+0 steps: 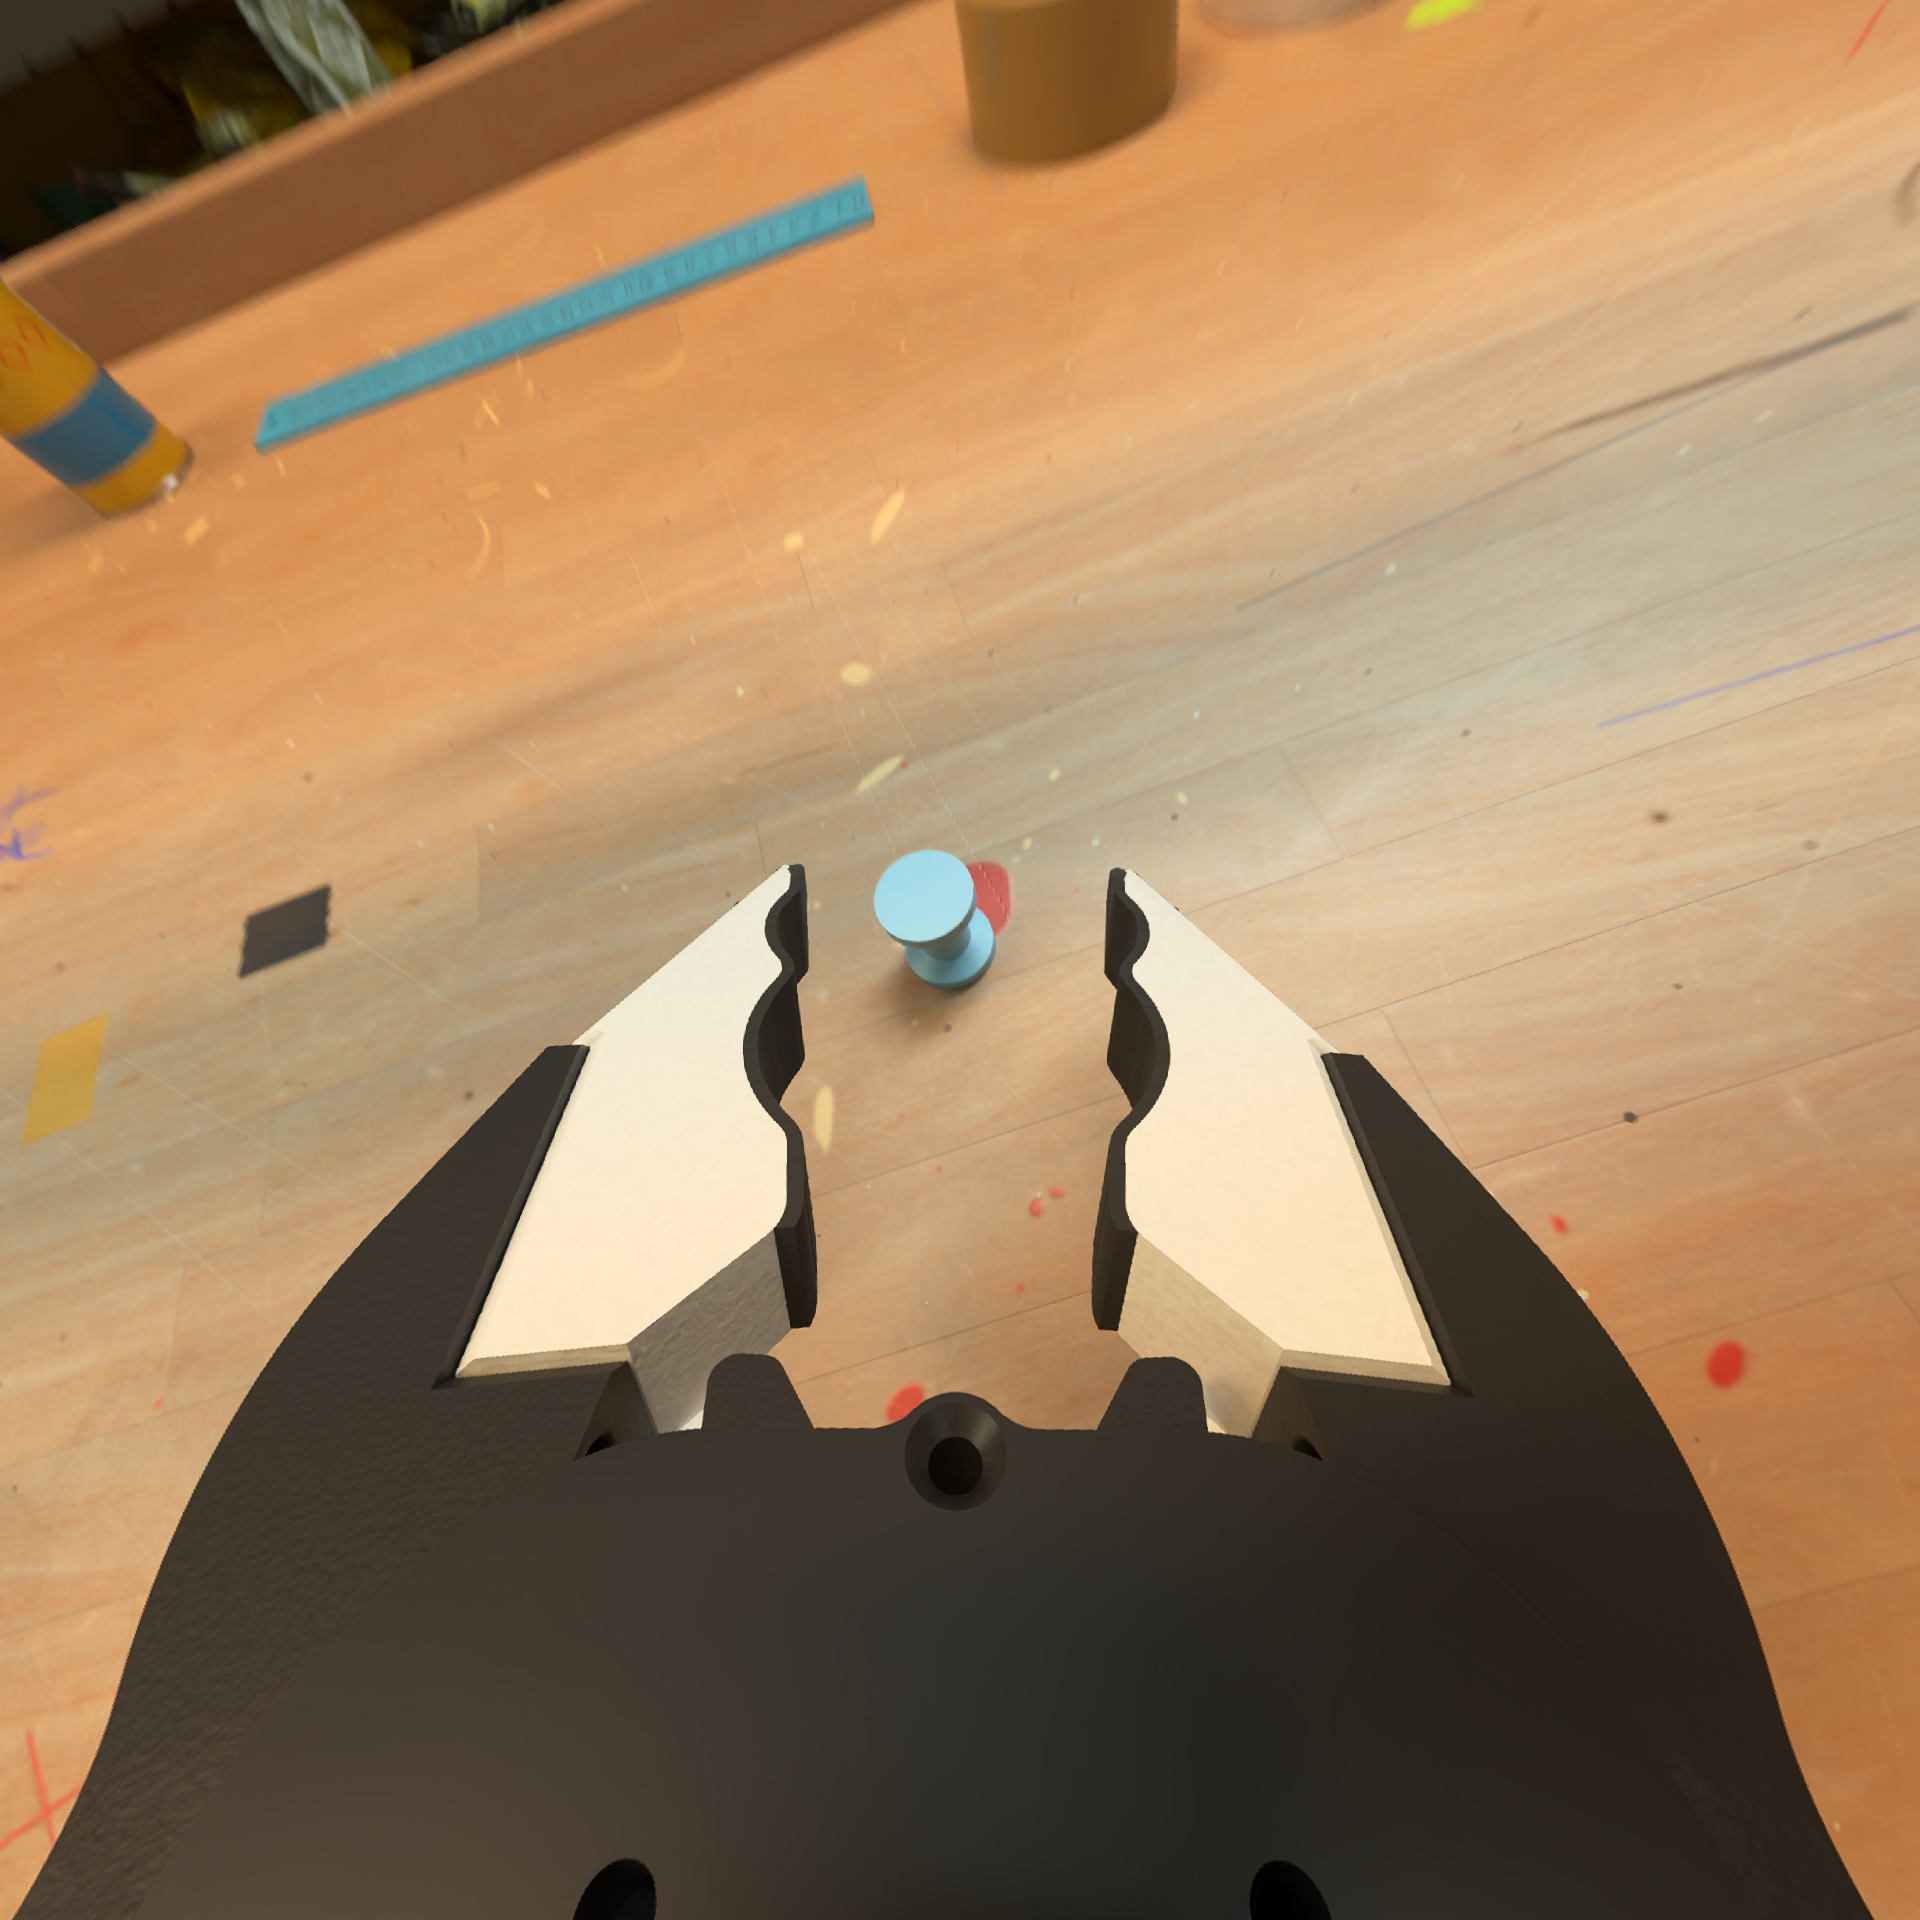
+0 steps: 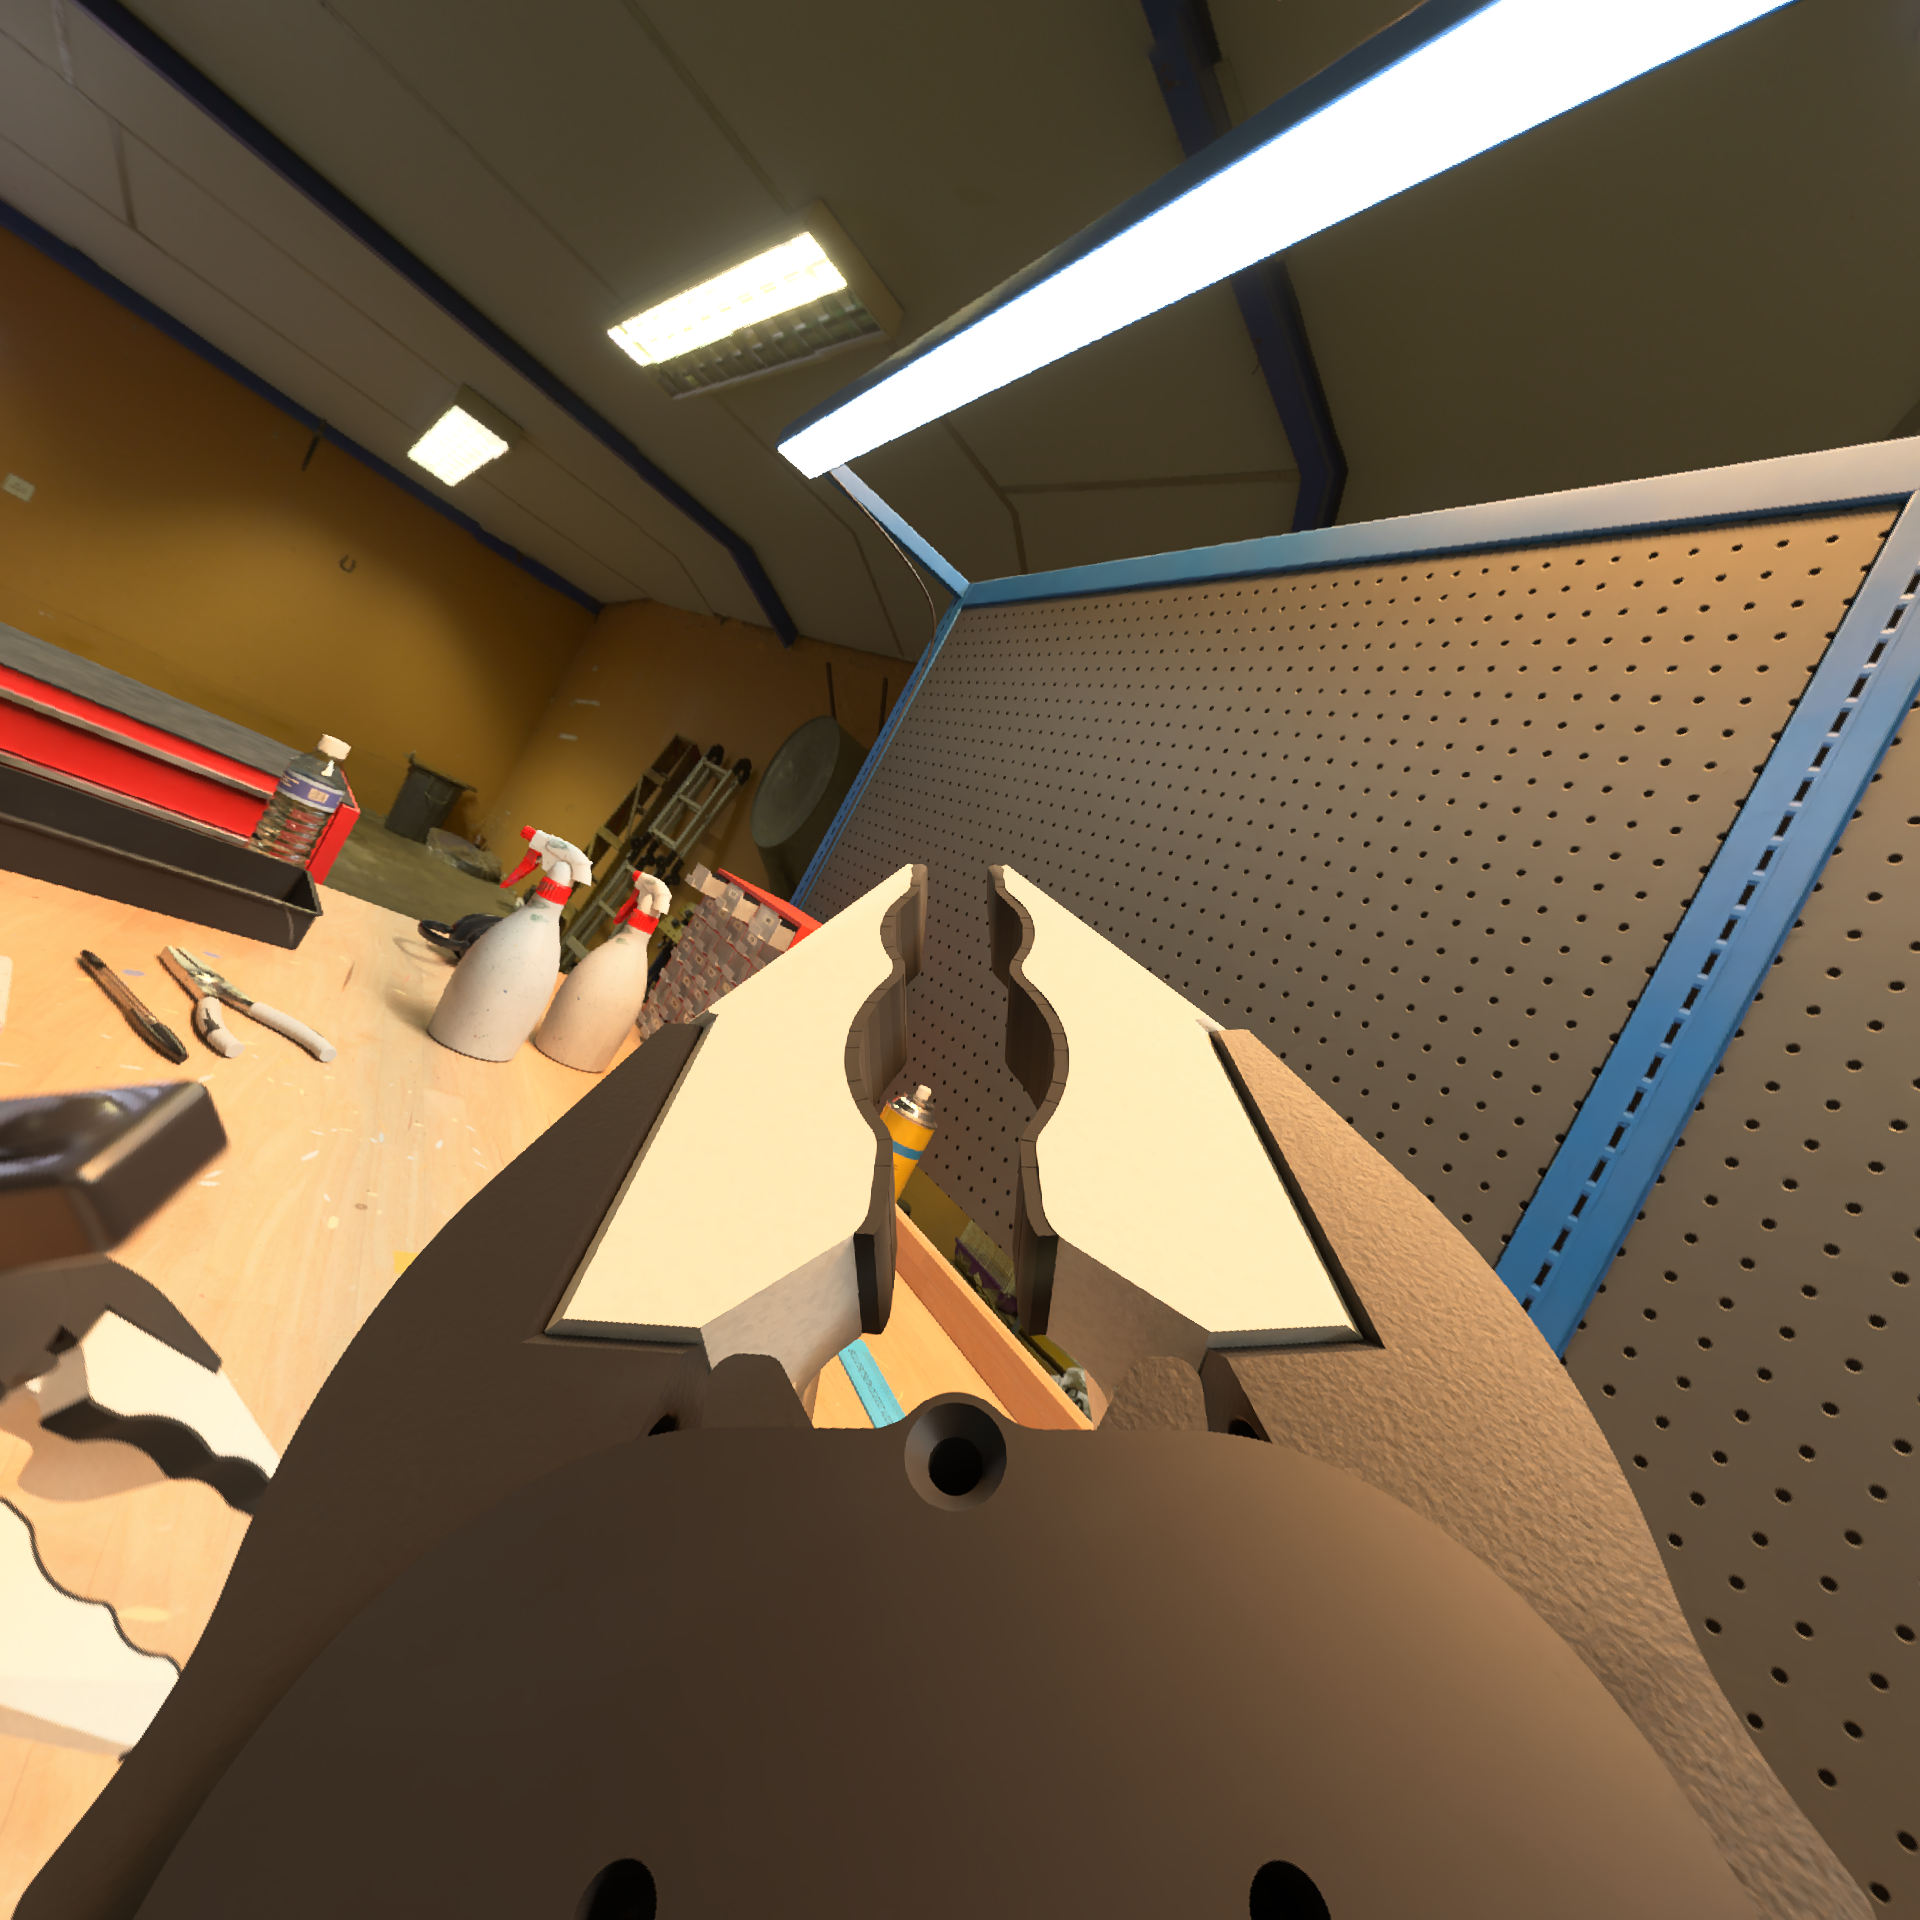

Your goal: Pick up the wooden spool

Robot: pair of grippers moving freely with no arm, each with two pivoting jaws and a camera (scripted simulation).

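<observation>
Spool (image 1: 937, 923) is the landmark: pale blue, waisted, with a round flange facing up toward the camera and its long axis leaning slightly away from upright, it is standing on the wooden bench (image 1: 1351, 623) beside a red paint spot (image 1: 990, 891). The left gripper (image 1: 956, 883) is hovering above it with its fingers spread wide and holding nothing; the spool is lying just ahead of the tips and roughly centred in the gap, a touch nearer the left finger (image 1: 727, 1039) than the right one, touching neither. The closing line is running across the spool's axis, so the pads look set to meet the narrow waist once the gripper is carried forward and down. Beyond the spool, well apart, a blue ruler (image 1: 561, 312) is lying flat.

The right gripper (image 2: 956, 894) is pointing up toward a pegboard (image 2: 1351, 831), away from the spool, its fingers only narrowly parted and empty. The left one is clearly the nearer.
</observation>
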